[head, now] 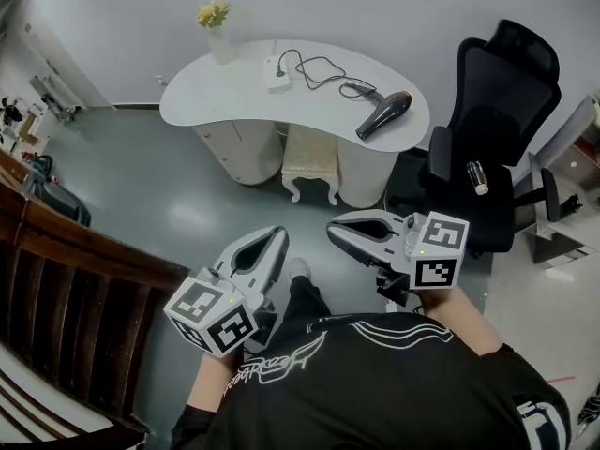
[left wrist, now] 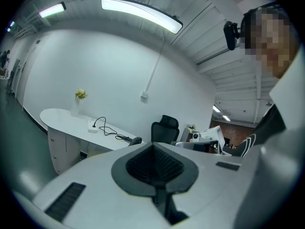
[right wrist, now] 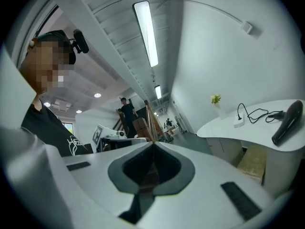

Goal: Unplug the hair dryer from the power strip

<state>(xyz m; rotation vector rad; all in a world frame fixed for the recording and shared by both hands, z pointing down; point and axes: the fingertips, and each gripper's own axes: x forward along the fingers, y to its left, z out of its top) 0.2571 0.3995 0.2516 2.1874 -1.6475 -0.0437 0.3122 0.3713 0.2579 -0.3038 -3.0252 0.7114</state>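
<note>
A black hair dryer (head: 384,113) lies on the right part of the white curved table (head: 202,97). Its black cord (head: 319,68) loops left to a white power strip (head: 276,73), where the plug sits in. Both grippers hover over the floor well short of the table, close to my body. My left gripper (head: 278,233) is shut and empty, as is my right gripper (head: 334,229). The left gripper view shows its shut tips (left wrist: 153,144) with the power strip (left wrist: 92,126) and dryer (left wrist: 135,140) far beyond. In the right gripper view, the dryer (right wrist: 287,122) lies far right of the tips (right wrist: 153,143).
A vase of yellow flowers (head: 216,26) stands at the table's back left. A cream stool (head: 309,162) sits under the table. A black office chair (head: 497,129) stands right of it. Dark wooden stairs (head: 56,270) run along the left. A person (right wrist: 127,111) stands far off.
</note>
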